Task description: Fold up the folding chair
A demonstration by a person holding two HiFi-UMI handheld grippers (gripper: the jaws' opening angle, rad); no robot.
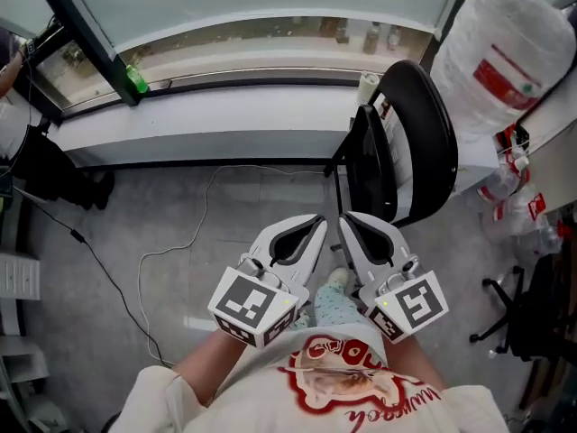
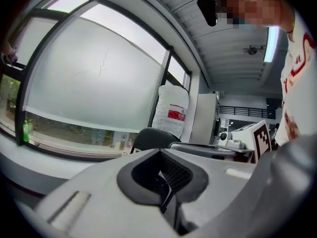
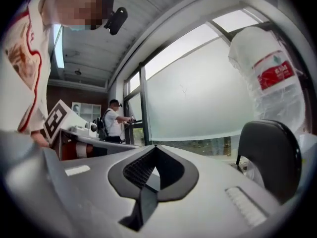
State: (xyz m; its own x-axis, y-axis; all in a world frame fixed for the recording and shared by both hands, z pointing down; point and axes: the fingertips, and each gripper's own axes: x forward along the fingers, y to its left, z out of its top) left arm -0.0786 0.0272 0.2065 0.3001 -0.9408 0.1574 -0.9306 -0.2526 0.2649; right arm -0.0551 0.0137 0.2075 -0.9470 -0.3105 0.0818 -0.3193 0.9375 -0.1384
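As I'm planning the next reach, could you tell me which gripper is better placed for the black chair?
Probably the right gripper: the chair stands just ahead of it, farther from the left gripper; both are shut and empty.

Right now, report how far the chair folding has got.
Done: the chair looks folded flat, upright beside the window ledge. In hand: nothing; the left claw and right claw are shut, empty, away from it. Remaining: seemingly nothing.

Soft daylight floods through the window (image 2: 94,73); fisheye edges darken.
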